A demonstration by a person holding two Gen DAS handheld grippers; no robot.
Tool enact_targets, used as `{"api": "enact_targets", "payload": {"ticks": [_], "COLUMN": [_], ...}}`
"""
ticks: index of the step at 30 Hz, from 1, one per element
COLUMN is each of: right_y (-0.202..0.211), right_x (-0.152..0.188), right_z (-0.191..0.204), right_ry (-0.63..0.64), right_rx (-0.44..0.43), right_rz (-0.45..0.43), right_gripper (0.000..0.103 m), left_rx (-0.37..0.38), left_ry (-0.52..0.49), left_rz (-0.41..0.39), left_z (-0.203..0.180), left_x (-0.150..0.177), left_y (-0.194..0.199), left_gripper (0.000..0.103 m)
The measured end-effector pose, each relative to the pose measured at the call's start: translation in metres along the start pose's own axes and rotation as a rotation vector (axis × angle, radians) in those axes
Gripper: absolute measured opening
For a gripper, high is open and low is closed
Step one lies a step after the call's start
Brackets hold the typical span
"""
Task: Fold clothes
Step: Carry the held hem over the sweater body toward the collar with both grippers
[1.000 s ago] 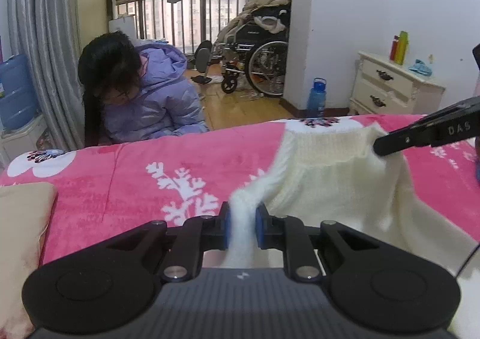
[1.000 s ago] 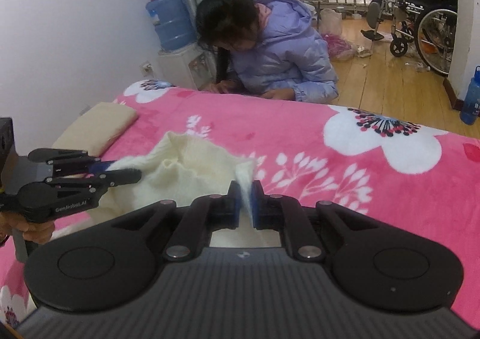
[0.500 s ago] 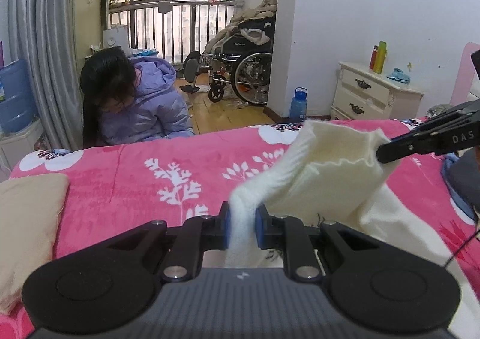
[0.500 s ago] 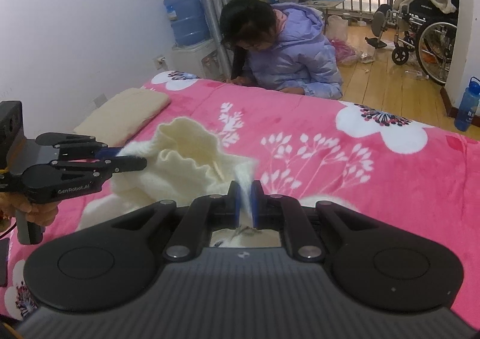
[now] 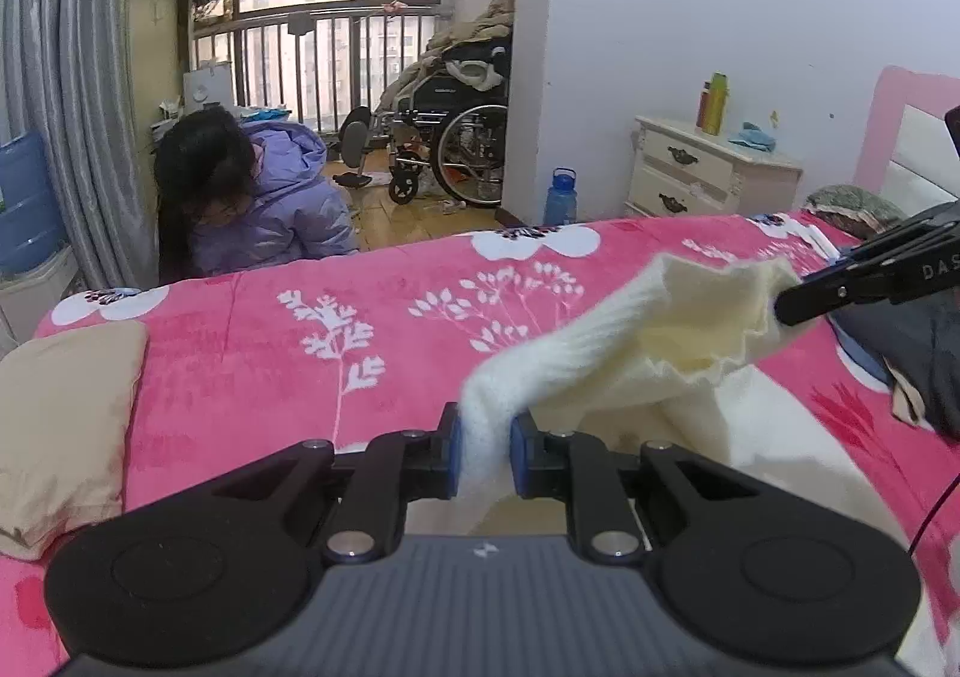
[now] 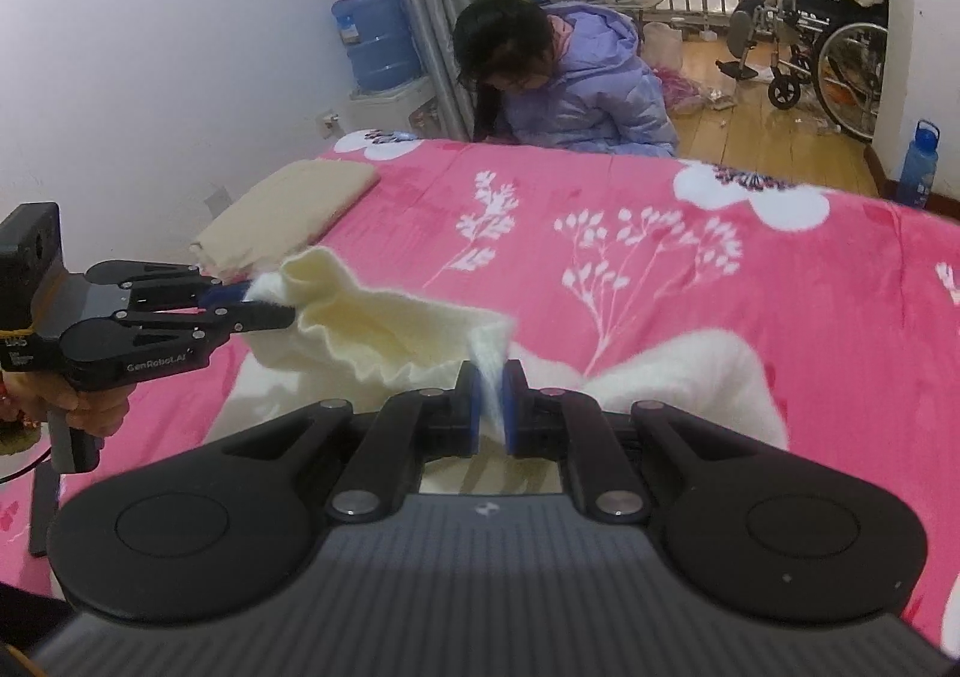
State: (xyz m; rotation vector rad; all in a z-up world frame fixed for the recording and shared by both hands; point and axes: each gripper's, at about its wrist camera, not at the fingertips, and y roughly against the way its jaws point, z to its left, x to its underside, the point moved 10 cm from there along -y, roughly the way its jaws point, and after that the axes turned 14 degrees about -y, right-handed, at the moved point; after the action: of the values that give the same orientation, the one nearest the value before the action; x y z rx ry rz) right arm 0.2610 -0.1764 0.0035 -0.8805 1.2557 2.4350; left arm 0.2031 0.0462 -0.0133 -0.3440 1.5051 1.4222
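A cream knitted sweater (image 5: 678, 329) is held up above the pink flowered bed cover (image 5: 300, 329). My left gripper (image 5: 483, 443) is shut on one corner of its ribbed edge. The other corner is pinched by my right gripper (image 6: 491, 407), which shows in the left wrist view as a black beak (image 5: 804, 305) at the right. In the right wrist view the left gripper (image 6: 264, 305) comes in from the left, a hand around its handle. The sweater (image 6: 384, 335) sags between the two, and the rest of it lies on the bed below.
A person in a lilac padded jacket (image 5: 270, 203) crouches at the far side of the bed. A beige pillow (image 5: 54, 419) lies at the left, dark clothes (image 5: 912, 353) at the right. Beyond stand a wheelchair (image 5: 456, 137), a white nightstand (image 5: 708, 173) and a blue bottle (image 5: 561, 197).
Both grippers have lifted the sweater's edge up and back towards me, away from the far side of the bed. Each keeps its hold.
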Motion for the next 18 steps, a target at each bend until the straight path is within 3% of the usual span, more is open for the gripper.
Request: {"api": "enact_targets", "payload": {"ticks": [18], "right_y": [0.041], "right_x": [0.111], "right_z": [0.015], "right_ry": [-0.120], "right_rx": [-0.034], "right_rz": [0.031], "right_gripper": [0.006], "left_rx": [0.066], "left_ry": [-0.051], "left_rz": [0.051], "left_z": [-0.054], "left_x": [0.069], "left_y": [0.060], "left_gripper": [0.017]}}
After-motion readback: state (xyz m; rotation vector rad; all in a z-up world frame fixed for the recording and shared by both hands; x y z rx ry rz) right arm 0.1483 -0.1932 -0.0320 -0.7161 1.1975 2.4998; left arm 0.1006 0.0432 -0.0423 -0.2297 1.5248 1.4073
